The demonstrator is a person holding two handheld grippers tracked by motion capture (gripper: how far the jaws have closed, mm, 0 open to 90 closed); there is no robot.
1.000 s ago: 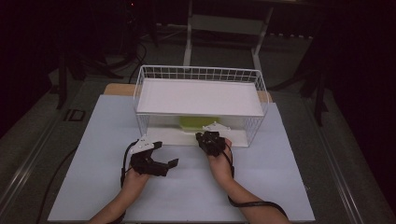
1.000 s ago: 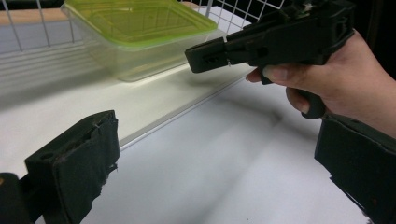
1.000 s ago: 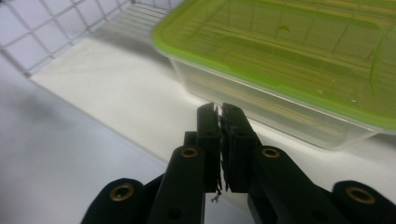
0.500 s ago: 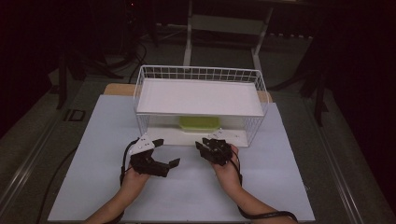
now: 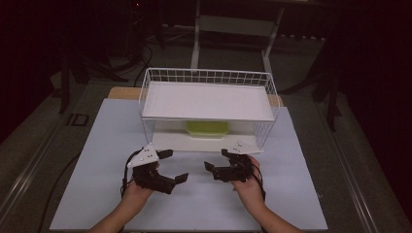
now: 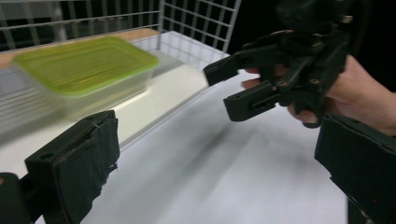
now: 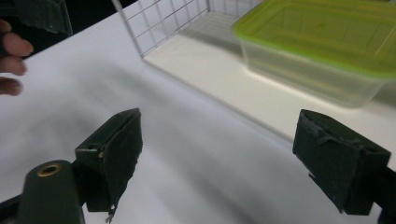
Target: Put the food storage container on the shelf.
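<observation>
The green-lidded container (image 5: pixel 208 128) sits on the lower shelf of the white wire rack (image 5: pixel 209 77), set back under the upper shelf (image 5: pixel 206 101), nothing touching it; it looks placed and done with. Your right gripper (image 5: pixel 217 160) rests just in front of the rack on the white mat (image 5: pixel 97 145), jaws having just been opening and now wide, nothing between them. Your left gripper (image 5: pixel 172 166) lies beside it, jaws wide and empty too. Both point toward each other, clear of the shelf edge, so the rack opening stays free.
</observation>
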